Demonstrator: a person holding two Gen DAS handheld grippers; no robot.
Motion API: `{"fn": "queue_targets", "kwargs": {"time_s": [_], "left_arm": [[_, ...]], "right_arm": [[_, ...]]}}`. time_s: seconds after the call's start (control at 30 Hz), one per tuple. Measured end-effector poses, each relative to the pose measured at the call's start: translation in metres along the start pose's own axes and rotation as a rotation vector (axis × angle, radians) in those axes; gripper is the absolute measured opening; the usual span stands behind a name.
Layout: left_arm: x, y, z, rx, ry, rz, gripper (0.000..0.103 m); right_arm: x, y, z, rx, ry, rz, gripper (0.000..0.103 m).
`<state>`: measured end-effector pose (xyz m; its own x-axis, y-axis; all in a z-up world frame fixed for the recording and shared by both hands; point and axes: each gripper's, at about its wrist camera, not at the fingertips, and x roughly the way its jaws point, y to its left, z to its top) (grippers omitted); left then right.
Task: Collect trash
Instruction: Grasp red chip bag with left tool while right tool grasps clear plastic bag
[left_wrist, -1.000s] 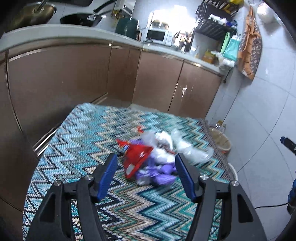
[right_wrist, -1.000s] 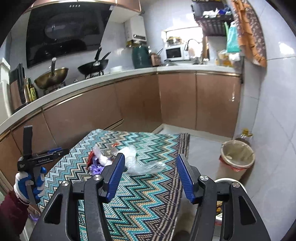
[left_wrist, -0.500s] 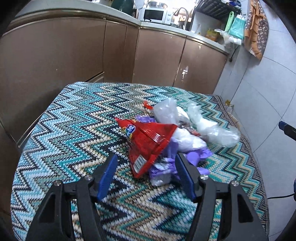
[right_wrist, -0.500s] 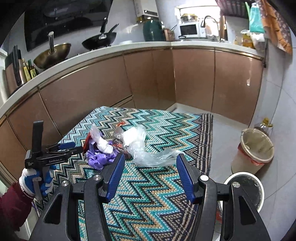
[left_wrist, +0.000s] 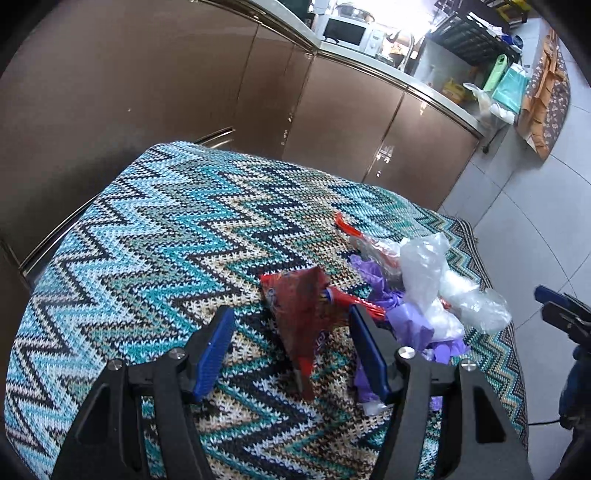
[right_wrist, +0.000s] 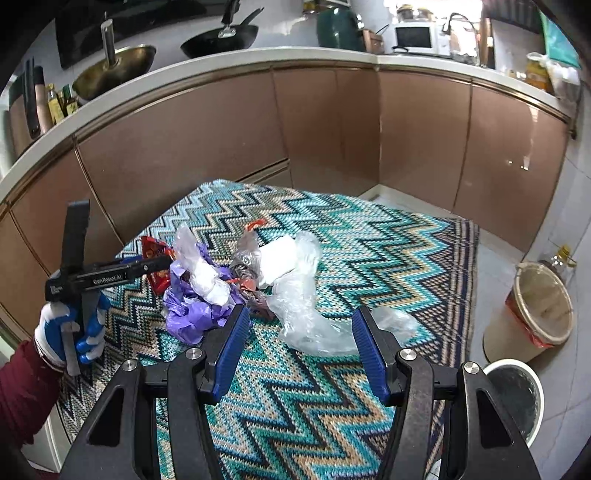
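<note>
A trash pile lies on a zigzag-patterned cloth (left_wrist: 147, 236). A red snack wrapper (left_wrist: 303, 317) lies between the open fingers of my left gripper (left_wrist: 291, 347), its tip pointing back at the camera. Purple crumpled plastic (left_wrist: 410, 325) and clear plastic bags (left_wrist: 424, 266) lie to its right. In the right wrist view the pile shows the red wrapper (right_wrist: 157, 258), purple plastic (right_wrist: 192, 314) and a clear bag (right_wrist: 306, 325). My right gripper (right_wrist: 299, 343) is open, just short of the clear bag. The left gripper (right_wrist: 147, 264) reaches the pile from the left.
Brown kitchen cabinets (right_wrist: 332, 122) curve behind the cloth (right_wrist: 388, 251). A lined waste bin (right_wrist: 535, 314) and a white bucket (right_wrist: 517, 398) stand on the tiled floor to the right. Pans and a microwave (right_wrist: 413, 37) sit on the counter.
My left gripper has dropped and closed in on the pile until the red wrapper sits between its fingers. My right gripper has moved down toward the clear bag.
</note>
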<state>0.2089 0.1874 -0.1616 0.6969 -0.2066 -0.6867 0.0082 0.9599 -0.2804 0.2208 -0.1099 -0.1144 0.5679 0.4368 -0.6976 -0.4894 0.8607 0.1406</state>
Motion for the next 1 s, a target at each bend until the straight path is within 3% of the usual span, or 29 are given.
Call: {"fn": "queue_targets", "kwargs": {"time_s": [0.27, 0.37, 0.53, 0.6, 0.7, 0.73, 0.77, 1.0], "left_arm": [[0.022, 0.003, 0.004, -0.002, 0.060, -0.052, 0.039], [0.031, 0.004, 0.001, 0.001, 0.089, -0.053, 0.018], [0.032, 0.003, 0.002, 0.006, 0.083, -0.065, 0.007], [0.031, 0.002, 0.001, 0.004, 0.079, -0.067, 0.006], [0.025, 0.003, -0.001, 0.009, 0.066, -0.059, 0.006], [0.022, 0.002, -0.002, 0.011, 0.061, -0.055, 0.006], [0.020, 0.003, -0.003, 0.012, 0.057, -0.052, 0.006], [-0.014, 0.013, -0.009, -0.005, 0.009, -0.036, 0.006]], "right_arm": [[0.039, 0.002, 0.009, -0.055, 0.074, 0.028, 0.064], [0.053, 0.001, 0.008, -0.072, 0.106, 0.039, 0.064], [0.073, -0.002, 0.006, -0.087, 0.150, 0.043, 0.063], [0.082, -0.003, 0.005, -0.088, 0.170, 0.052, 0.060], [0.089, -0.004, 0.002, -0.090, 0.188, 0.071, 0.038], [0.089, -0.004, 0.001, -0.088, 0.191, 0.076, 0.025], [0.089, -0.004, 0.000, -0.086, 0.193, 0.084, 0.019], [0.060, -0.003, 0.000, -0.045, 0.124, 0.091, 0.012]]}}
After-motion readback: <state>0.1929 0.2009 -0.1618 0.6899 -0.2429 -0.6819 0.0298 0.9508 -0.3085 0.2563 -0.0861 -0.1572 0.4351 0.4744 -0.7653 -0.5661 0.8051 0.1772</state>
